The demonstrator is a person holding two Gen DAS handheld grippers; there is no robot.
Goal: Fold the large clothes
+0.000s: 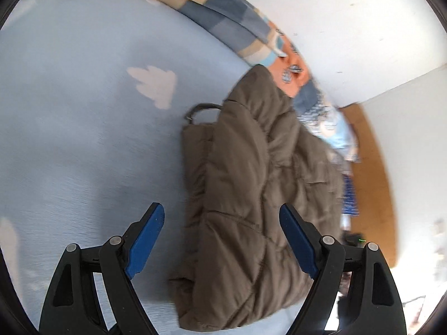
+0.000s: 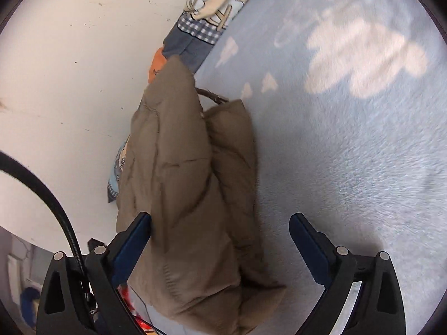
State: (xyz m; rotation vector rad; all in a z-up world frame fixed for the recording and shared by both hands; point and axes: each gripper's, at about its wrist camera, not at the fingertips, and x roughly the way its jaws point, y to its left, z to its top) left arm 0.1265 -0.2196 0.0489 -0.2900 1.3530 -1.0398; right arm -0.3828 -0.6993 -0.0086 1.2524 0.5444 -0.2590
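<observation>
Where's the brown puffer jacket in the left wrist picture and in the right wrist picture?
Left wrist view: brown puffer jacket fills the centre and lower right, on the pale blue blanket.
Right wrist view: jacket sits left of centre, running to the bottom edge.
Shared landmark: the patchwork quilt along the white wall, beyond the jacket's far end.

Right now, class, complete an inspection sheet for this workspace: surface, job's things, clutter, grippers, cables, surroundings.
Surface: pale blue fleece blanket with white cloud shapes.
Job's things: brown quilted jacket, folded into a bundle, hanging loop showing.
Clutter: patchwork quilt along the wall.
Grippers: left gripper open above the jacket; right gripper open, one finger at the jacket.
Cables: black cable beside the right gripper.
Surroundings: white wall.
</observation>
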